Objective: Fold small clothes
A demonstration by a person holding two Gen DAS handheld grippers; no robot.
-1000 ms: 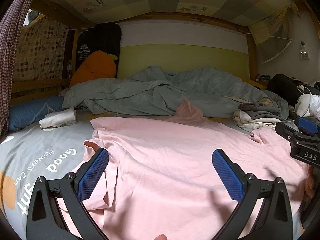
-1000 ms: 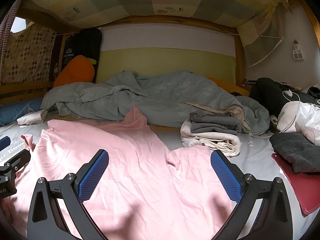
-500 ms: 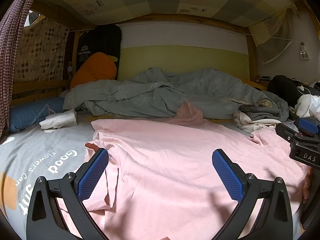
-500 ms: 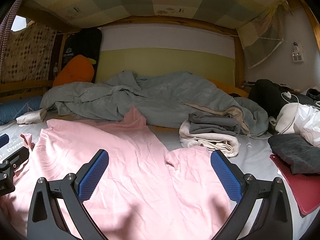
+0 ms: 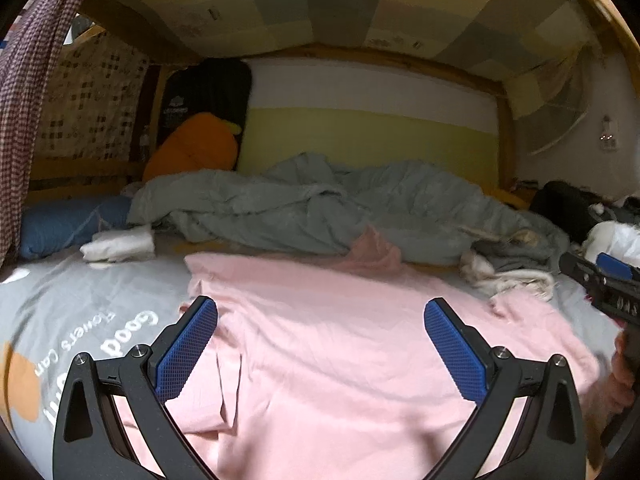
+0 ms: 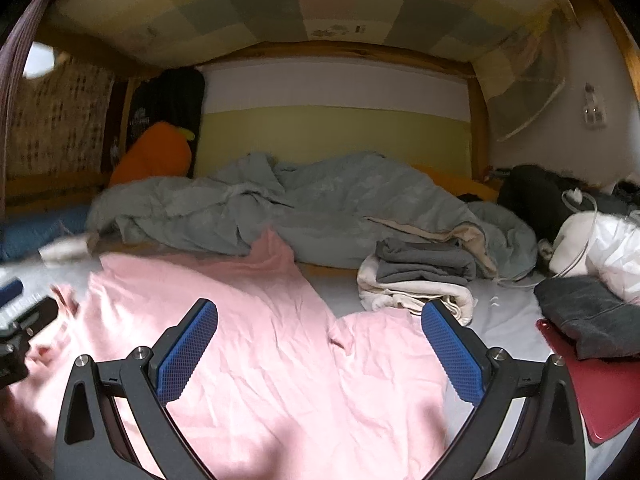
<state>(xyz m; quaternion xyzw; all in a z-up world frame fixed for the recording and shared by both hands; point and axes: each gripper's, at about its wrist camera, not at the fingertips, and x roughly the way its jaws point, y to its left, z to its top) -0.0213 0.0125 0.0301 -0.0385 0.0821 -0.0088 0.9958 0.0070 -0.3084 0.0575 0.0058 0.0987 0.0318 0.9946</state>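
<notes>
Left gripper (image 5: 320, 344) and right gripper (image 6: 318, 344): jaws wide apart, holding nothing, both above the pink shirt (image 5: 340, 360) spread flat on the bed sheet (image 5: 80, 320). Folded stack (image 6: 420, 280) at 1 o'clock in the right view. Risk: pinching the sheet with the shirt, or a bunched left sleeve skewing the fold.

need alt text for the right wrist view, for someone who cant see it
A pink t-shirt lies spread flat on a bed, with the open right gripper hovering over it, holding nothing. Behind it sit a rumpled grey-green duvet and a stack of folded clothes; the left gripper shows at the left edge.
</notes>
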